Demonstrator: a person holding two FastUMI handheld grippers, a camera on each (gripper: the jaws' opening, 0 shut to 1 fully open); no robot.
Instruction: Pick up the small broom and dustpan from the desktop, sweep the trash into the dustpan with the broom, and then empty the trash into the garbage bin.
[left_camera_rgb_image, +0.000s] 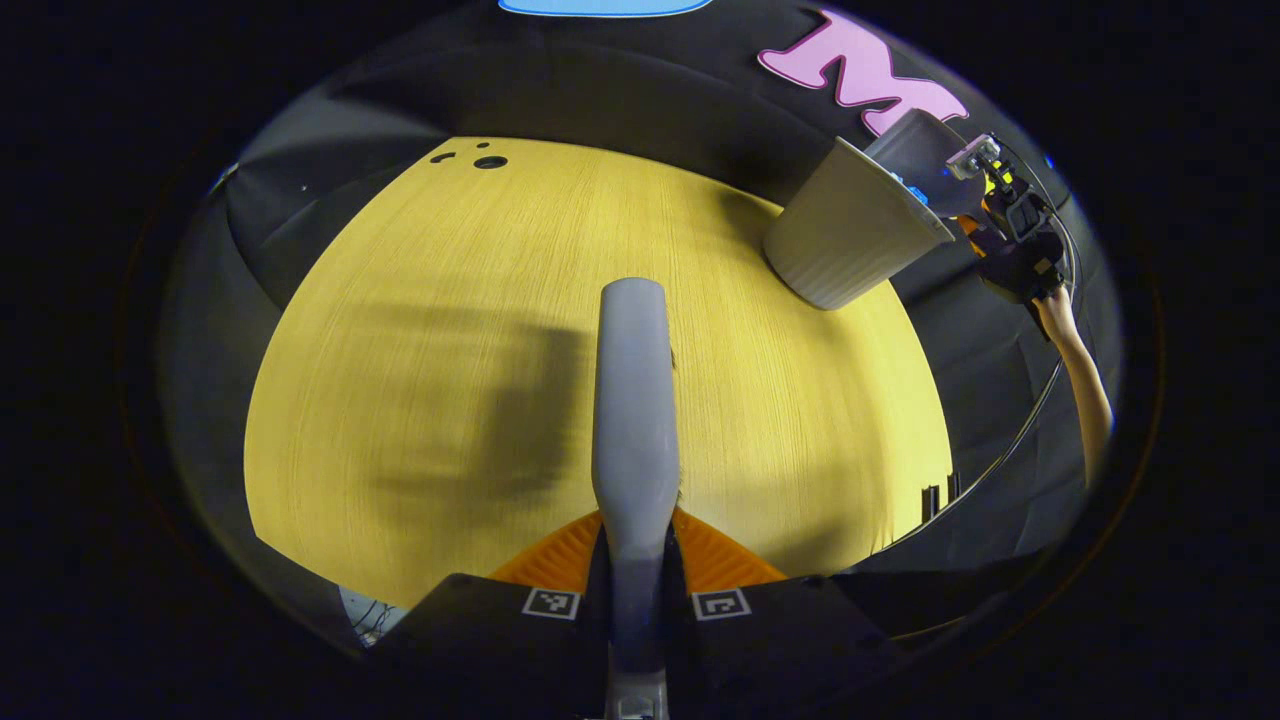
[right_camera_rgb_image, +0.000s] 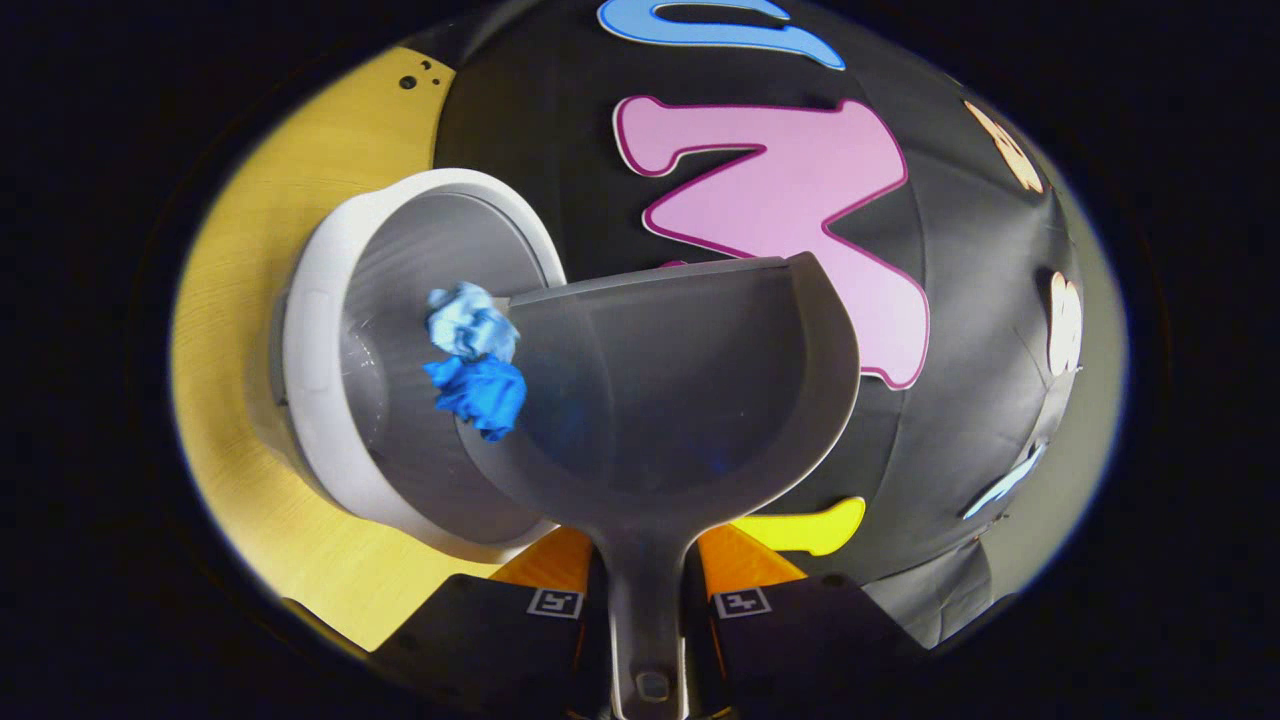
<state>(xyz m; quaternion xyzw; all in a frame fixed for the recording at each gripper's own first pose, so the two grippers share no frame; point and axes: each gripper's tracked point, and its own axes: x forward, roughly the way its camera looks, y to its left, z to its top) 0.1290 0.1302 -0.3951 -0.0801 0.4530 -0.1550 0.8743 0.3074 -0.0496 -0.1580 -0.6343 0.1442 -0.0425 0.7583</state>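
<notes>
Your right gripper (right_camera_rgb_image: 640, 585) has its fingers clenched on the dustpan (right_camera_rgb_image: 670, 400) handle, tipped over the bin (right_camera_rgb_image: 330, 420) mouth. The two crumpled blue scraps (right_camera_rgb_image: 472, 360) sit at the pan's lip, just over the opening. Your left gripper (left_camera_rgb_image: 635, 590) grips the broom (left_camera_rgb_image: 632, 400) above the table (left_camera_rgb_image: 420, 300). Tilt too sharply or drift sideways and the scraps could miss the bin.

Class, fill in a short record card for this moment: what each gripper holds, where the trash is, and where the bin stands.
left gripper: shut on broom handle, over the desktop
right gripper: shut on dustpan, tipped towards the bin
trash: crumpled blue pieces at the dustpan's lip, over the bin's mouth
bin: white, on the desktop
</notes>
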